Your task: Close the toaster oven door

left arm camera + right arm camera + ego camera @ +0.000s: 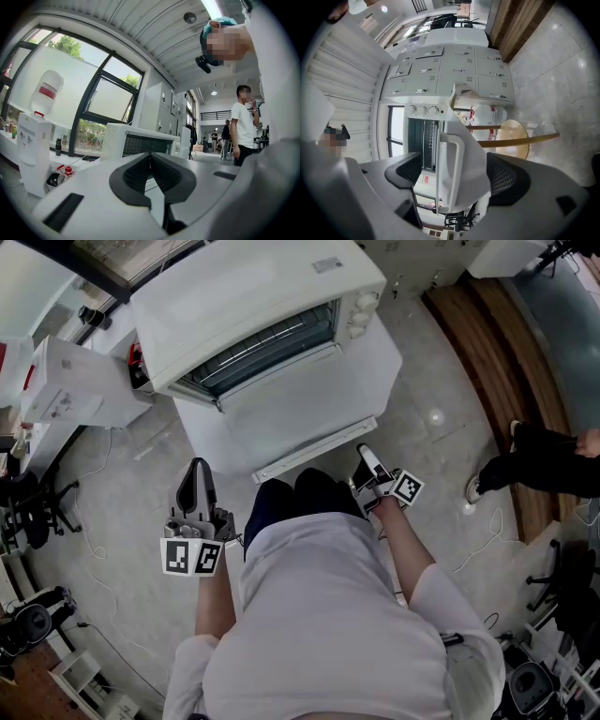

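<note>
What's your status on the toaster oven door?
Left tool shut, empty. Right tool open, door handle between its jaws, not gripped. Toaster oven door dropped open. Nothing seen blocking it.

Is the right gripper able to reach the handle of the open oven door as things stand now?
Probably yes. The right gripper has its jaws apart, and the door handle already sits between them, with nothing in the way.

The right claw (457,176) stands open, with the toaster oven door handle (453,159) between its jaws.
</note>
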`<state>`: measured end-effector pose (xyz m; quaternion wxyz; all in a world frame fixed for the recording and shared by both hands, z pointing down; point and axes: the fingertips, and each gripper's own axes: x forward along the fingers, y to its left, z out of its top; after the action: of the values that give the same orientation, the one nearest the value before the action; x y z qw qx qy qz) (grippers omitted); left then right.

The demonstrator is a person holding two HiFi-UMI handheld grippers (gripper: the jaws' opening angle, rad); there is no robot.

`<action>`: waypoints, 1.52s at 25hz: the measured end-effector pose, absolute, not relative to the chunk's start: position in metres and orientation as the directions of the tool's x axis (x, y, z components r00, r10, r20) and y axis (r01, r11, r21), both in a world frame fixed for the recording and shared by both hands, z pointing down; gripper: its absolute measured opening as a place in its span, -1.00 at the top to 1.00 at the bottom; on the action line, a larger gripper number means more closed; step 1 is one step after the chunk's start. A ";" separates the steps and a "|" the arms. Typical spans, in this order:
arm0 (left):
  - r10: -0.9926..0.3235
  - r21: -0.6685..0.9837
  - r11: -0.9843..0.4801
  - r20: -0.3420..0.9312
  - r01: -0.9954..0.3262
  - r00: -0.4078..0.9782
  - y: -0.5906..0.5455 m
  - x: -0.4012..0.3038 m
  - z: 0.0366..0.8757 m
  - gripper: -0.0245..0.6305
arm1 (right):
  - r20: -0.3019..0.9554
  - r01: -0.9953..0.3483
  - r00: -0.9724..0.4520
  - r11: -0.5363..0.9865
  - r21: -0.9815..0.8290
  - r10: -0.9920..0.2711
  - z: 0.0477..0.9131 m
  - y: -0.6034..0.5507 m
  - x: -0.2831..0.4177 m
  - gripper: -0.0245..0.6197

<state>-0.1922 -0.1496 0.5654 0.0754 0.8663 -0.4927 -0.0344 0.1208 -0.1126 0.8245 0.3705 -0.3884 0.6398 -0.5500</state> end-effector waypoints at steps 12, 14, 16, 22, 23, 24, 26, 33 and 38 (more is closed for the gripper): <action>-0.870 0.170 -0.481 0.029 -0.860 0.492 -0.160 -0.202 0.593 0.86 | -0.018 -0.096 -0.437 0.066 -0.993 -0.899 0.862 -0.129 0.113 -0.37; -0.872 0.172 -0.477 0.032 -0.862 0.489 -0.160 -0.204 0.593 0.86 | -0.020 -0.093 -0.441 0.068 -0.993 -0.897 0.860 -0.133 0.110 -0.37; -0.873 0.175 -0.473 0.039 -0.864 0.486 -0.161 -0.206 0.595 0.86 | -0.020 -0.091 -0.442 0.066 -0.994 -0.897 0.861 -0.137 0.107 -0.36; -0.875 0.178 -0.467 0.048 -0.866 0.481 -0.168 -0.211 0.596 0.86 | -0.011 -0.082 -0.442 0.052 -0.995 -0.897 0.865 -0.147 0.102 -0.35; -0.875 0.178 -0.467 0.049 -0.866 0.481 -0.170 -0.212 0.596 0.86 | -0.011 -0.082 -0.442 0.053 -0.995 -0.897 0.865 -0.149 0.101 -0.35; -0.875 0.178 -0.467 0.050 -0.866 0.482 -0.171 -0.212 0.596 0.86 | -0.011 -0.080 -0.441 0.052 -0.995 -0.897 0.865 -0.151 0.100 -0.35; -0.875 0.178 -0.467 0.050 -0.866 0.482 -0.174 -0.213 0.596 0.86 | -0.011 -0.073 -0.439 0.048 -0.996 -0.898 0.866 -0.155 0.098 -0.35; -0.876 0.184 -0.464 0.052 -0.866 0.480 -0.179 -0.216 0.597 0.86 | 0.000 -0.076 -0.437 0.037 -0.996 -0.900 0.867 -0.159 0.096 -0.35; -0.874 0.187 -0.465 0.059 -0.865 0.483 -0.180 -0.218 0.593 0.86 | -0.003 -0.077 -0.433 0.040 -0.996 -0.901 0.860 -0.158 0.095 -0.16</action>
<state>-0.2184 -0.1803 0.5932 0.0960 0.8557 -0.5081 -0.0224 0.0948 -0.1578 0.8595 0.3604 -0.3917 0.6246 -0.5714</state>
